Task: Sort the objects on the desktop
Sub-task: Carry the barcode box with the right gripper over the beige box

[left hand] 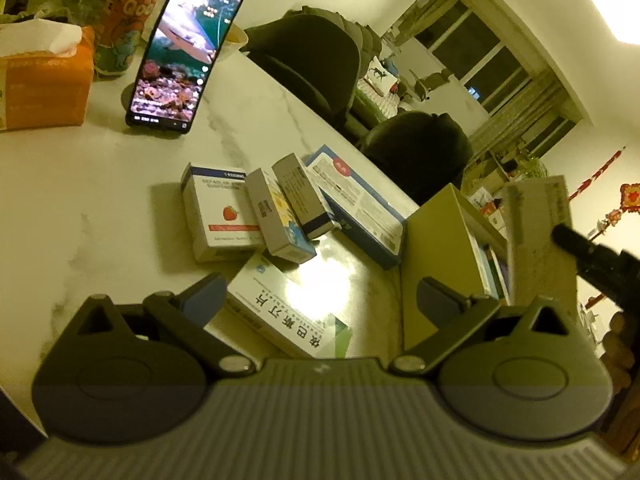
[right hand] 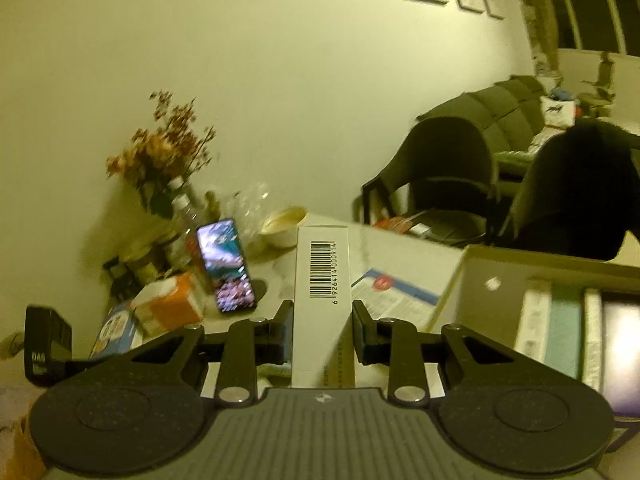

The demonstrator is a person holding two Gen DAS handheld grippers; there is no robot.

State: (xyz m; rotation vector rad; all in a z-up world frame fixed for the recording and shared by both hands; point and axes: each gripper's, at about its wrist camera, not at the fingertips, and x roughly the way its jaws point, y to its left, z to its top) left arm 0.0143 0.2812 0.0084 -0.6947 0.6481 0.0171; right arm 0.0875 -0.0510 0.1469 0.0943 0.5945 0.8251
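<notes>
Right fingers: the right gripper (right hand: 322, 322) pinches a tall white barcode box (right hand: 322, 280), one pad on each long side, the box held upright above the table.
Left fingers: the left gripper (left hand: 320, 296) is spread wide with nothing between the pads; it hovers over a flat white box with green corner (left hand: 288, 316) lying on the marble table (left hand: 100, 200).
Held box, other view: from the left wrist the barcode box (left hand: 536, 232) shows above the open cardboard bin (left hand: 436, 240), with the dark tip of the right gripper (left hand: 576, 244) at its side.
Bin: stands at the table's right edge, several boxes already on edge inside it (right hand: 560, 320).
Loose boxes: a strawberry-print box (left hand: 222, 216), a yellow-and-blue box (left hand: 276, 216) and a grey box (left hand: 304, 196) lean against one another, just beside a large blue-edged box (left hand: 360, 204).
Behind: a phone (left hand: 184, 52) propped upright with its screen lit, an orange tissue pack (left hand: 44, 80), a printed can (left hand: 124, 20), a bowl (right hand: 284, 224), dried flowers (right hand: 164, 148).
Beyond the table: dark chairs (left hand: 312, 60) close to the far edge.
</notes>
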